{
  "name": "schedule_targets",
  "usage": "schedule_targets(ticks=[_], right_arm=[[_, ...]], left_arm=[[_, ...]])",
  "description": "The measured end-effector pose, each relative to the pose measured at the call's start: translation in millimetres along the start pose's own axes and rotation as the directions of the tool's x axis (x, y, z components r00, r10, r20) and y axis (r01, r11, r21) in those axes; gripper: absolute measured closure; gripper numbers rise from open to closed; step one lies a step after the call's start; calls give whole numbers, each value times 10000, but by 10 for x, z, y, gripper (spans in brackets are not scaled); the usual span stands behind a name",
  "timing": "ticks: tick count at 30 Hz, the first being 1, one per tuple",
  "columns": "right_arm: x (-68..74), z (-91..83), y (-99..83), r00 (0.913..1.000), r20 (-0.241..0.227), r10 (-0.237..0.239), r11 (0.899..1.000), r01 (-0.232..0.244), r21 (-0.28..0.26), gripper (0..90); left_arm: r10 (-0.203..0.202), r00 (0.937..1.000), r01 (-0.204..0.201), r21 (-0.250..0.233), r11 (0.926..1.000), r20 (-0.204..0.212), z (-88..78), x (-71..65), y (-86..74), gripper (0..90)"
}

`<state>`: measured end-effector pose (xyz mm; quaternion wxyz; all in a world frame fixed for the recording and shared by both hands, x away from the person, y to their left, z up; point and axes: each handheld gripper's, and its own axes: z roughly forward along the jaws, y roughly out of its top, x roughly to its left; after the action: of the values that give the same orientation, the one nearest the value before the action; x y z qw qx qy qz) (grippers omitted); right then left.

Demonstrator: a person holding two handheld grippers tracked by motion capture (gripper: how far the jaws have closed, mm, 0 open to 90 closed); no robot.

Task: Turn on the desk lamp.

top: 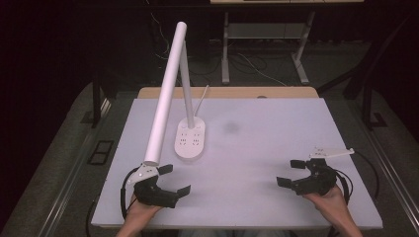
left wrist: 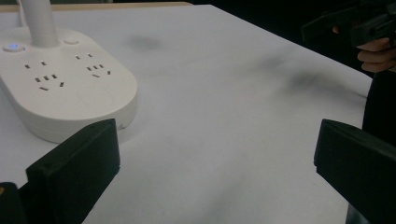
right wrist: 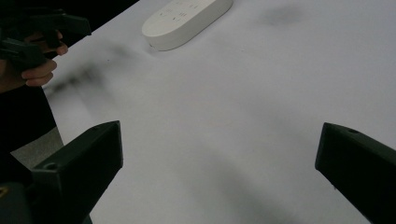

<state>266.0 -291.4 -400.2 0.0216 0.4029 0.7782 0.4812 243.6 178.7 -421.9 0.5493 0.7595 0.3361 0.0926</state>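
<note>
I have my left tongs [top: 174, 179] spread wide near the tabletop's [top: 276, 148] front left edge, gripping nothing; my right tongs [top: 291, 173] gape just as wide at the front right, also empty. One white desk lamp [top: 170, 89] stands beyond the left tongs, its socket base [top: 191, 139] left of centre, its tube head slanting down over them

The left gripper [top: 175, 179] is held low over the table [top: 257, 148] near its front left corner, jaws spread wide and empty. The right gripper [top: 291, 173] is held likewise near the front right corner, jaws wide apart. Both are gripped from behind by hands entering over the front edge.
</note>
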Motion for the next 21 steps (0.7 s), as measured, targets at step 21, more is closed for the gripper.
schedule_targets(ticks=[21], right_arm=[[-21, -24, 360, 9996, -220, -202, 9997, 206, 144, 4]], left_arm=[[-4, 10000, 4, -53, 10000, -83, -7, 8, 0, 0]])
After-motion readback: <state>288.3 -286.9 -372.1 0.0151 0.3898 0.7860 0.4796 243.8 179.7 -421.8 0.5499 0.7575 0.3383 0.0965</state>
